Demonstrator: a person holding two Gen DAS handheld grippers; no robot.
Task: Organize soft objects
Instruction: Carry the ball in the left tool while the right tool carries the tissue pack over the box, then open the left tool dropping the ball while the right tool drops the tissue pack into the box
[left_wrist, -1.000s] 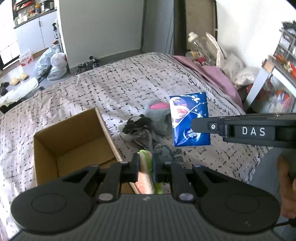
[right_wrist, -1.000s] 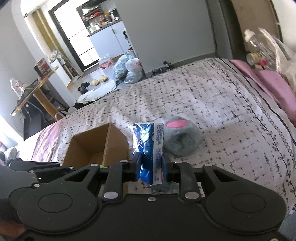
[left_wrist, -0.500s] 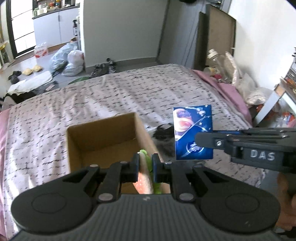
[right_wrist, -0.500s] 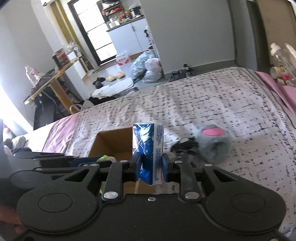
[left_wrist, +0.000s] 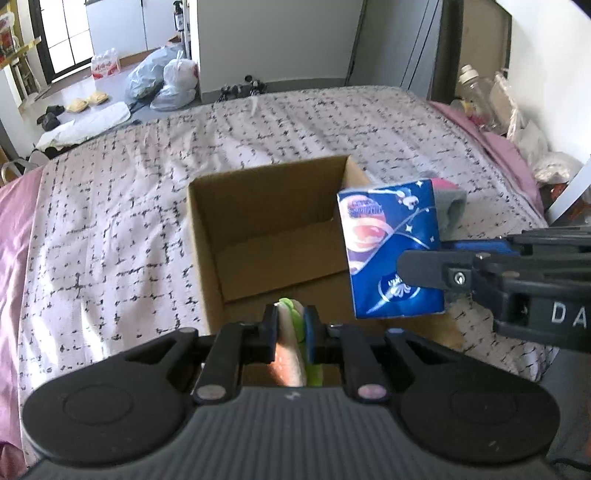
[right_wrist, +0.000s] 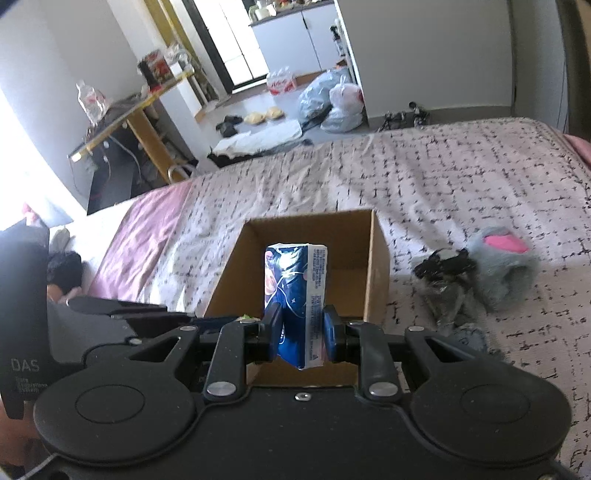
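An open cardboard box (left_wrist: 207, 236) (right_wrist: 376, 266) stands on the bed. My left gripper (left_wrist: 291, 328) is shut on a pink, white and green soft toy (left_wrist: 291, 350), held over the box's near edge. My right gripper (right_wrist: 300, 326) is shut on a blue tissue pack (right_wrist: 295, 291) (left_wrist: 388, 254), held upright above the box's near right side. A grey plush with a pink patch (right_wrist: 502, 262) and a black tangled item (right_wrist: 443, 262) lie on the bed right of the box.
The bed has a white cover with black marks (left_wrist: 110, 206) and a pink sheet edge (right_wrist: 147, 218). Bags (left_wrist: 166, 81) and shoes lie on the floor beyond. Bottles and clutter (left_wrist: 487, 99) sit by the bed's right side.
Both grippers have moved left with their loads, so the box now sits straight ahead of each. The plush and black item have slid toward the right of view.
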